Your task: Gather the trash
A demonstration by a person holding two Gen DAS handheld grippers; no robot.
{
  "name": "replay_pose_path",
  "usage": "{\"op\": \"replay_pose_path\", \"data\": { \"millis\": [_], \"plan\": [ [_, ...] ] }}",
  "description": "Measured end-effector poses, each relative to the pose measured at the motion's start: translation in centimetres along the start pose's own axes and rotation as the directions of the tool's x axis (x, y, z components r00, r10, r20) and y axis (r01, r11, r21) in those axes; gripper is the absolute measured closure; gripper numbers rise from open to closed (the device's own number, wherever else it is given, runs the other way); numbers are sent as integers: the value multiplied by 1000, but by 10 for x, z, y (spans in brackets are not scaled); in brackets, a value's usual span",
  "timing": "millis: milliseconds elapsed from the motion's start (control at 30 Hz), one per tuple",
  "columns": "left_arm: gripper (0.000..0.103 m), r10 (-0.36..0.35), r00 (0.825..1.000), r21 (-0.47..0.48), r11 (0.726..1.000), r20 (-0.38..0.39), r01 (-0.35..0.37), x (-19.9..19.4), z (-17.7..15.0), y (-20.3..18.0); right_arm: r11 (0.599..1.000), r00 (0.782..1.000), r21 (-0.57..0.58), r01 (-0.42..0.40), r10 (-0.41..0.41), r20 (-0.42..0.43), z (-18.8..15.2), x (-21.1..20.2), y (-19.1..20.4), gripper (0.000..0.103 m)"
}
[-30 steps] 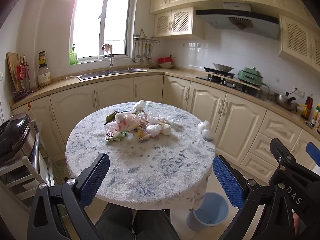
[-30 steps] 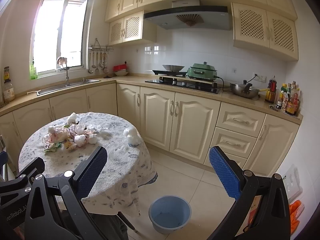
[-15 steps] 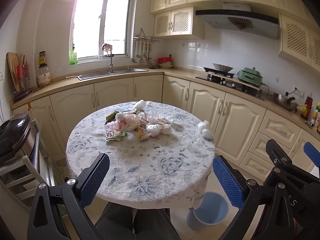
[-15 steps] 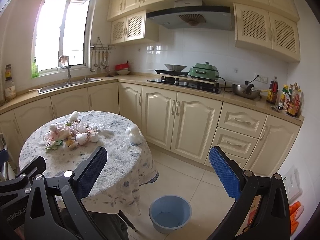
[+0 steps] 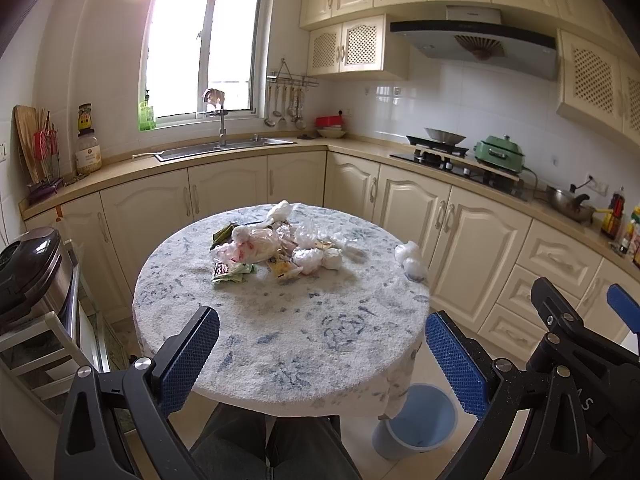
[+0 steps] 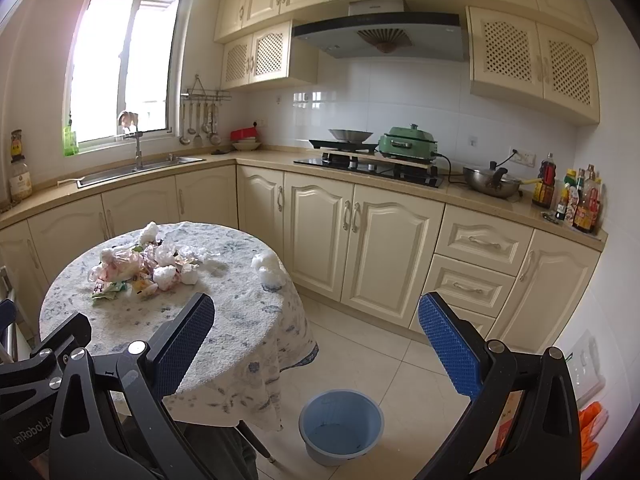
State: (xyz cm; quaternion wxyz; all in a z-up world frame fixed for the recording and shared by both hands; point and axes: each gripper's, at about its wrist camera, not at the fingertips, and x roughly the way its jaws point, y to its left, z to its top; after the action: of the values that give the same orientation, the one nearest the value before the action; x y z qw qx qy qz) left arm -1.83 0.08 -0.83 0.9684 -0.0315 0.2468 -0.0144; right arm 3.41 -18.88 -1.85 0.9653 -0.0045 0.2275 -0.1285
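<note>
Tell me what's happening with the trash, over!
Left gripper open, empty. Right gripper open, empty. Trash pile on the round table, untouched; blue bin on the floor beside it. Nothing in the way.

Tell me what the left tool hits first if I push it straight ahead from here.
Probably the bare tablecloth on the round table, short of the trash pile. The left tool is open and empty; depth is uncertain in the fisheye view.
</note>
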Motion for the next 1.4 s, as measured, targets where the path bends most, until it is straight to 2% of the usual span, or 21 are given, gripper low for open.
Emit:
{"op": "replay_pose_path", "data": {
  "millis": [733, 1000, 1400],
  "plan": [
    [1, -10, 1000, 1, 1000, 0, 10, -6, -1, 1, 1000, 1000, -15, 7, -7, 25, -1, -1, 1, 0],
    [1, -6, 1000, 8, 1000, -6, 6, -4, 0, -2, 999, 999, 29, -15, 17, -51, -4, 1, -3, 0],
    [1, 13, 1000, 8, 1000, -19, -13, 2, 2, 3, 1000, 998, 4, -25, 25, -51, -2, 9, 6, 0]
  ]
}}
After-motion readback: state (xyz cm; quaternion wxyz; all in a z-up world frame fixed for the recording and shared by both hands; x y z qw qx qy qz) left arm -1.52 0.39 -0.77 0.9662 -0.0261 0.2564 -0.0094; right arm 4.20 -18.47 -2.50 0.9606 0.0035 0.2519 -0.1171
